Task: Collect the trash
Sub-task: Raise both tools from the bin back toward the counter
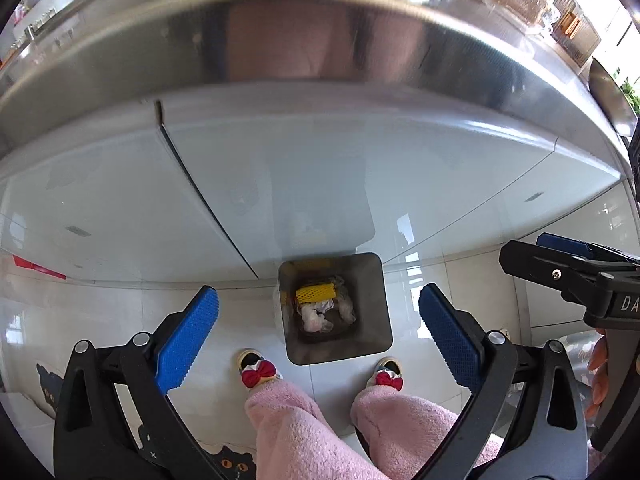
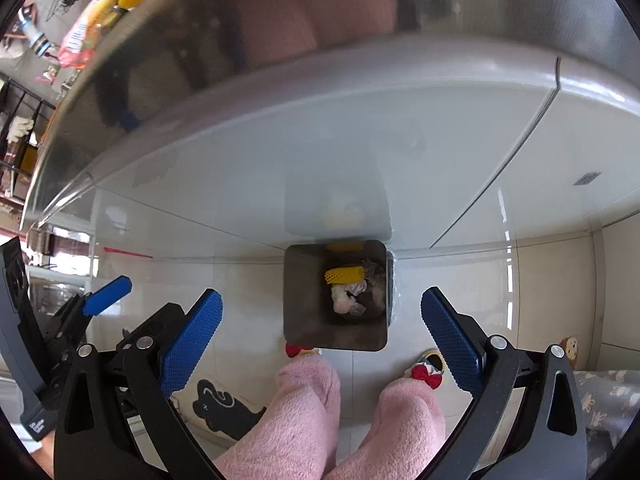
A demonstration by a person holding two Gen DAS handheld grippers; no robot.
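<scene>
Both tools, left tool [image 1: 318, 322] and right tool [image 2: 322, 320], gape empty above the steel bin [image 1: 376, 300]; yellow foam net [image 1: 316, 292] inside; desk edge [image 1: 320, 40] at twelve o'clock.

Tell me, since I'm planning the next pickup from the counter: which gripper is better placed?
Neither clearly. The left gripper and the right gripper both hang open and empty above the bin, below the counter edge.
</scene>
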